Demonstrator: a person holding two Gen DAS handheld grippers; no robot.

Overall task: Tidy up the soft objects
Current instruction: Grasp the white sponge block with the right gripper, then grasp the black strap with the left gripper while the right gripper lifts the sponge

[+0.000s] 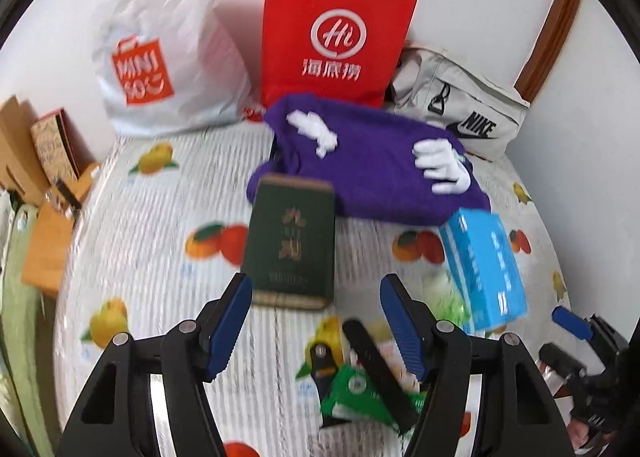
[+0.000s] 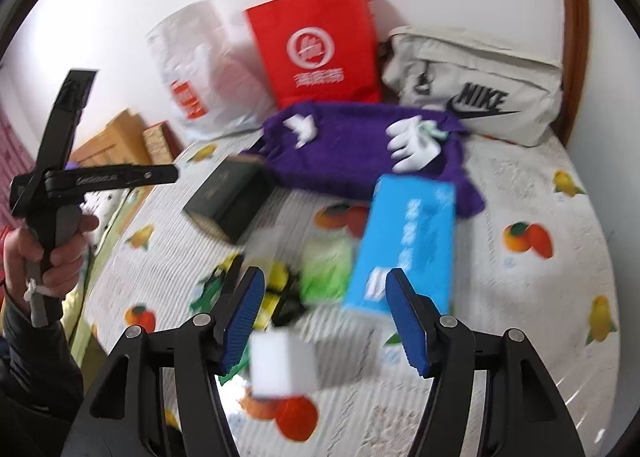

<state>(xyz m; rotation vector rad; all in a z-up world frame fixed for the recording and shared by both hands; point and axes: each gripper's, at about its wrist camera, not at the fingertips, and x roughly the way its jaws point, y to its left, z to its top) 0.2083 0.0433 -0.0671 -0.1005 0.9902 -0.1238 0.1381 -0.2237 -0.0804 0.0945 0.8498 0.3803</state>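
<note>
A purple knit garment [image 1: 372, 173] lies crumpled at the back of the bed, also visible as the purple garment [image 2: 360, 149] in the right wrist view. Two white gloves [image 1: 440, 165] rest on it. My left gripper [image 1: 316, 285] hovers open over the sheet just in front of a dark green box [image 1: 294, 245], with nothing between its blue pads. My right gripper [image 2: 325, 275] is open above a blue tissue box [image 2: 404, 245] and a pale green soft pack [image 2: 326, 267]. A blurred white block [image 2: 284, 363] shows low beside its left pad, not pinched.
A red paper bag [image 1: 336, 33], a white plastic shopping bag [image 1: 164, 57] and a grey Nike bag [image 1: 468, 113] line the wall. Cardboard boxes [image 1: 36, 161] stand left of the bed. A black tool and a green packet [image 1: 360, 389] lie on the fruit-print sheet [image 1: 160, 257]. A hand [image 2: 52, 249] holds the other gripper.
</note>
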